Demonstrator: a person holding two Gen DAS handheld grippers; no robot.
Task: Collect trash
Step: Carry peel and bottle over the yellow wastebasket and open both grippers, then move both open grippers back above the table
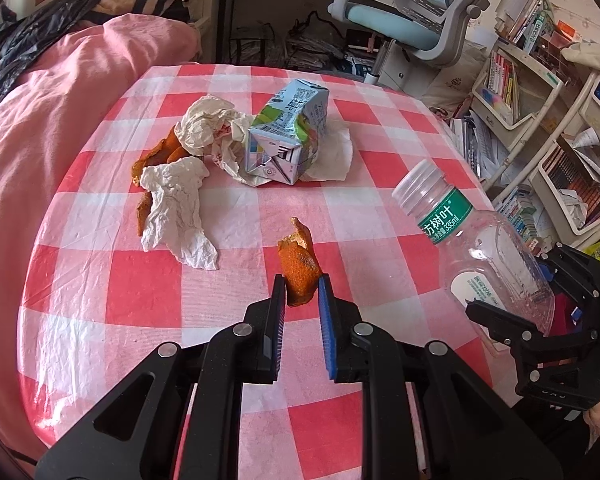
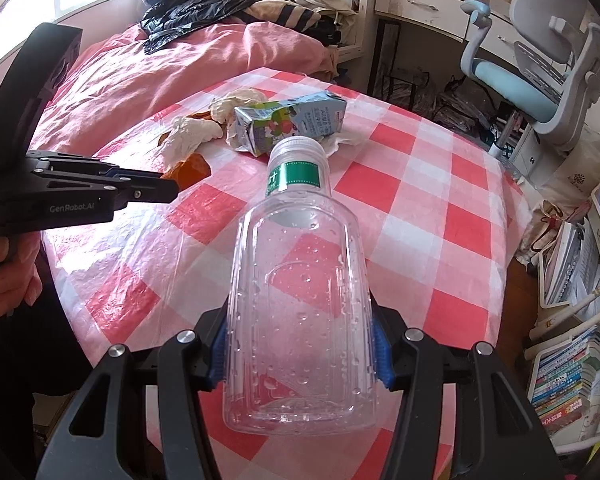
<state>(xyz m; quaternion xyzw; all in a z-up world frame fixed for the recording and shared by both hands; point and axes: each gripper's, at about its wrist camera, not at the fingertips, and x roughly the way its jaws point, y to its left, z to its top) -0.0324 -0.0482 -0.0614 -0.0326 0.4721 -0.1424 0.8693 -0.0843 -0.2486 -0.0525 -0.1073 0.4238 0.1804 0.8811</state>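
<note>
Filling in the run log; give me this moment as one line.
left claw: shut on orange peel | right claw: shut on bottle | on table: carton, tissues

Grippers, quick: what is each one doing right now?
Left gripper: closed on a piece of orange peel.
Right gripper: closed on the clear plastic bottle.

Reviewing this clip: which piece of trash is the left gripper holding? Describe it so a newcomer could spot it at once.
On the red-and-white checked table, look at the near edge, where the left gripper is shut on an orange peel. Unlike the peels under the crumpled tissues by the milk carton, it stands alone.
</note>
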